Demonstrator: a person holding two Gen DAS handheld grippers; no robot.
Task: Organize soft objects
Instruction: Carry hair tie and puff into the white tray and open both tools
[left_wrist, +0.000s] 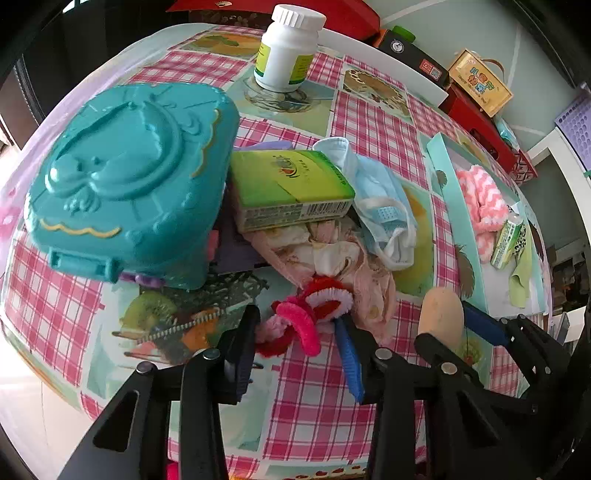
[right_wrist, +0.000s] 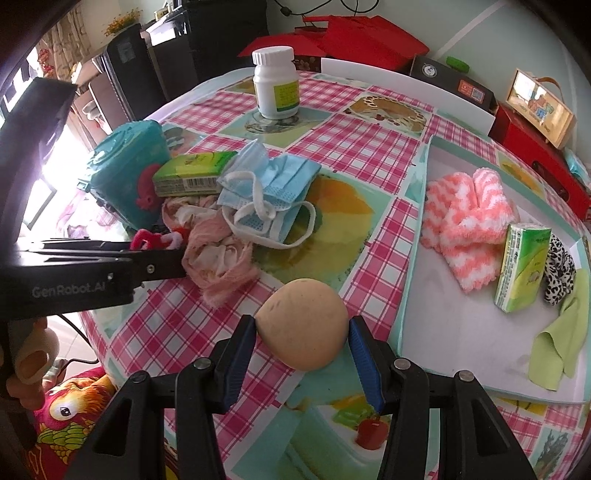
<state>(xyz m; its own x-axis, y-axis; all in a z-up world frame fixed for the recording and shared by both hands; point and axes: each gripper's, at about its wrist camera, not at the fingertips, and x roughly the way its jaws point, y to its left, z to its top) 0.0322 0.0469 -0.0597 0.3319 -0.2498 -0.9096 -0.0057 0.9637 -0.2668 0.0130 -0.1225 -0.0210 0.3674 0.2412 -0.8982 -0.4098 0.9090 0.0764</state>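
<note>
Right wrist view shows the right gripper (right_wrist: 302, 345) closed onto a tan sponge ball (right_wrist: 303, 323), its blue pads touching both sides, just left of the white tray (right_wrist: 424, 295) on the counter (right_wrist: 354, 155). Judging by the pink striped socks (right_wrist: 465, 221) and tissue pack (right_wrist: 522, 266) already lying in that tray, the step in hand is carrying the ball over; the next move likely calls for a short swing rightward past the tray's rim and a gentle release. Further left of the tray, the left gripper (left_wrist: 299, 332) sits open around a red and pink fuzzy toy (left_wrist: 306, 317) (not yet pinched, as far as I can tell) beside the pink cloth (right_wrist: 218, 254).
</note>
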